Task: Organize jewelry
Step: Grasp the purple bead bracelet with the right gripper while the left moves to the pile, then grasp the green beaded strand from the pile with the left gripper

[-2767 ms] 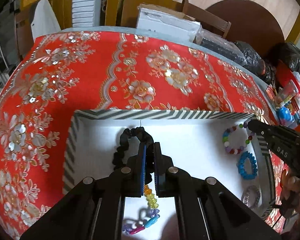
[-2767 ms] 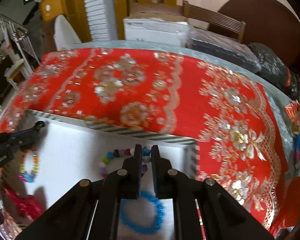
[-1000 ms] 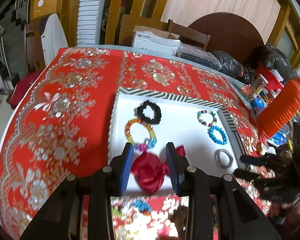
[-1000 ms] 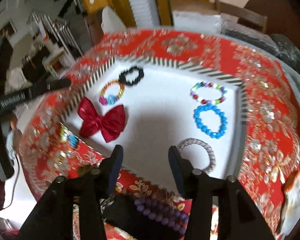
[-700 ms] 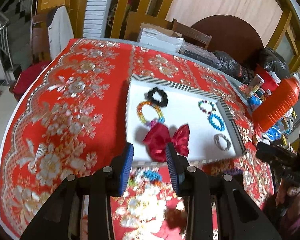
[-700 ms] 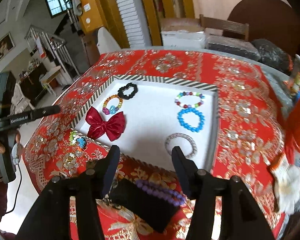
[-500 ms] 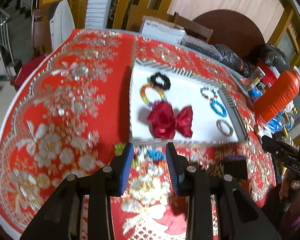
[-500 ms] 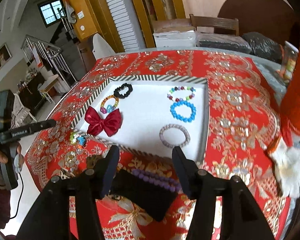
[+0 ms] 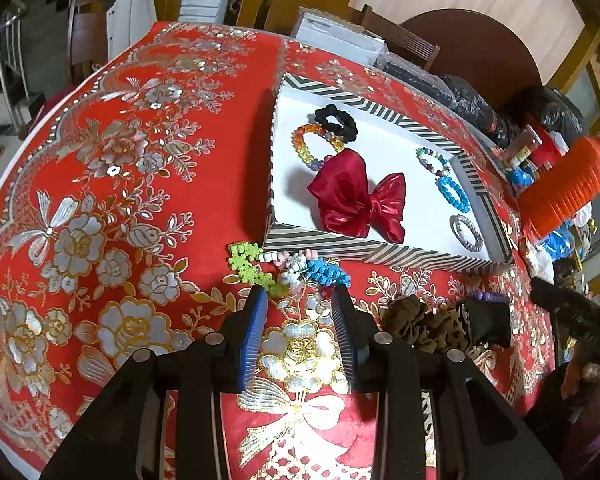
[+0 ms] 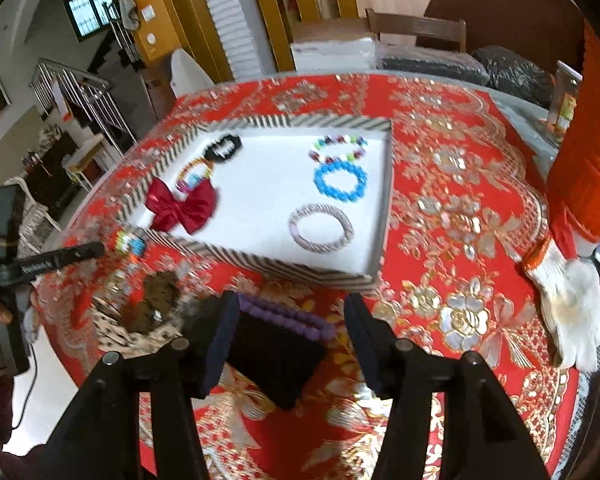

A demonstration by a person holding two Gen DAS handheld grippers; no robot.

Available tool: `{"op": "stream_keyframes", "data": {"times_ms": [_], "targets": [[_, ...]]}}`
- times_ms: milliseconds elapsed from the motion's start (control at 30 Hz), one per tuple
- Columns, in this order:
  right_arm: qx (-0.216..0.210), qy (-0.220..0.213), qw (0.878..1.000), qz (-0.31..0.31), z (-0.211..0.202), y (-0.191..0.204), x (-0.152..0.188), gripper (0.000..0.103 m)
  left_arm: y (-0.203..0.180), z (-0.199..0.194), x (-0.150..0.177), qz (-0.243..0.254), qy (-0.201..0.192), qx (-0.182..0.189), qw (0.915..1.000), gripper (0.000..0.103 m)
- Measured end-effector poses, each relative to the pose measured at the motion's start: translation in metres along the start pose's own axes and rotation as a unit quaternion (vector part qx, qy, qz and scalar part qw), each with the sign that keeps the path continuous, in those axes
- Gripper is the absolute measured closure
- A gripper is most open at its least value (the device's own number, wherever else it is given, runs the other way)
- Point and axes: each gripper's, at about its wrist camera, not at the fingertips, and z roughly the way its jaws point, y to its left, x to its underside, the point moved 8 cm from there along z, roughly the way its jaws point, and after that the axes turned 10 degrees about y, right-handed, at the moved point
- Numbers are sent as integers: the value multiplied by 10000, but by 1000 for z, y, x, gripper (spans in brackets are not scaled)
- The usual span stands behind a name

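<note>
**Both grippers poised over the pieces not yet in the tray**

The striped tray (image 9: 380,246) on the red floral tablecloth (image 9: 112,184) already holds a black scrunchie (image 9: 336,122), an amber bead bracelet (image 9: 306,148), a red bow (image 9: 358,200), a multicoloured bead bracelet (image 9: 432,160), a blue bead bracelet (image 9: 454,194) and a silver bangle (image 9: 466,233). Outside its near wall lie a green bead string (image 9: 250,266) and a blue-and-white bead cluster (image 9: 312,270), with a brown scrunchie (image 9: 414,320) near them. A purple bead bracelet (image 10: 286,316) rests on a black cloth (image 10: 276,356), just in front of the tray.

The left gripper (image 9: 300,312) hovers near the bead cluster, fingers spread and empty. The right gripper (image 10: 288,336) frames the purple bracelet, fingers spread and not touching it. The step in hand appears to be the approach for the next pick-ups. Each gripper must likely descend until its pads bracket one piece alone, close, then carry it to bare tray floor. The tangled cluster may lift as a clump.
</note>
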Motion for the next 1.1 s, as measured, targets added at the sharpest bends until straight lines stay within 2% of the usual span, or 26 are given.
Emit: {"op": "stream_keyframes", "data": {"times_ms": [233, 300, 533, 567, 600, 667, 867, 933, 1000, 1100], "targets": [[372, 360, 9964, -666, 27, 12, 2, 47, 0, 9, 0, 50, 121, 14, 9999, 78], [333, 488, 9947, -838, 34, 17, 2, 57, -1, 9, -1, 42, 123, 34, 9999, 78], [229, 832, 9892, -1186, 61, 26, 3, 77, 0, 9, -5, 46, 134, 51, 9999, 78], [196, 758, 9901, -1168, 61, 25, 2, 83, -1, 10, -5, 54, 146, 60, 9999, 78], [155, 722, 9911, -1104, 60, 24, 1, 97, -1, 11, -5, 72, 163, 56, 9998, 77], [148, 640, 9935, -932, 56, 16, -2, 102, -2, 14, -4, 101, 203, 53, 9997, 77], [130, 512, 9962, -700, 44, -2, -6, 102, -3, 19, -5, 129, 252, 33, 9996, 77], [242, 603, 9962, -585, 47, -7, -6, 96, -2, 18, -6, 101, 228, 49, 9997, 77], [293, 611, 9961, -560, 51, -9, -6, 83, -1, 17, -7, 85, 205, 31, 9997, 77], [409, 685, 9951, -585, 62, -10, -6, 82, 3, 17, -8, 117, 190, -116, 9997, 76]]}}
